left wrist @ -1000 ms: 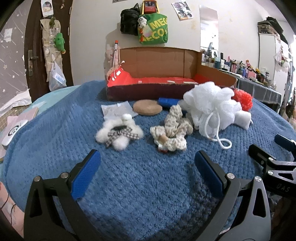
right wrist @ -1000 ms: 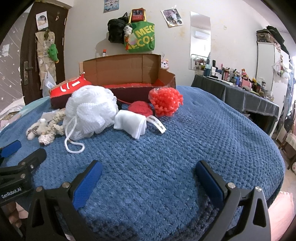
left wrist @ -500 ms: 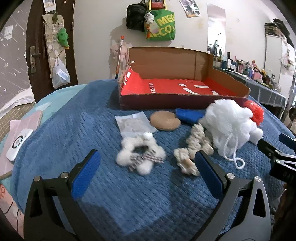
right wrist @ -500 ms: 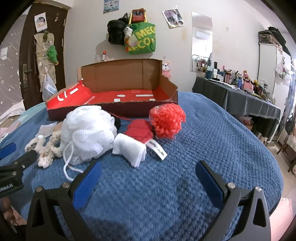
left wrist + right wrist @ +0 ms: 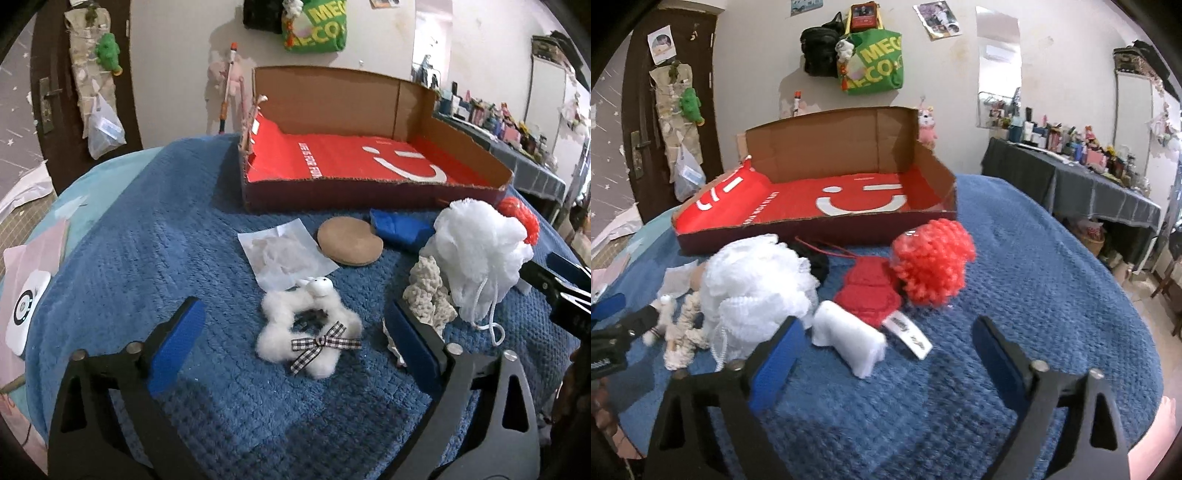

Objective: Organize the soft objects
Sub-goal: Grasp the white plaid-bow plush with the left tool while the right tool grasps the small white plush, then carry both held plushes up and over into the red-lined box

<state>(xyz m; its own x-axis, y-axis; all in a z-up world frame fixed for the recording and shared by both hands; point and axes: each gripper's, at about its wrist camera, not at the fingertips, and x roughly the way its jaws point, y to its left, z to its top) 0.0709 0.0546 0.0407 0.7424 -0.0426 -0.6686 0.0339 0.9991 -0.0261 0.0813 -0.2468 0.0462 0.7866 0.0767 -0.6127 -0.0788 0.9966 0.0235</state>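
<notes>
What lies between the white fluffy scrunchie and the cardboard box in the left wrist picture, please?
In the left wrist view, a clear plastic packet lies on the blue blanket between the white fluffy scrunchie and the cardboard box; a round tan pad sits beside it.

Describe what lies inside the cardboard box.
The cardboard box holds only a red liner printed with a white smiley face; no soft object is in it. Anything beneath the liner is covered.
</notes>
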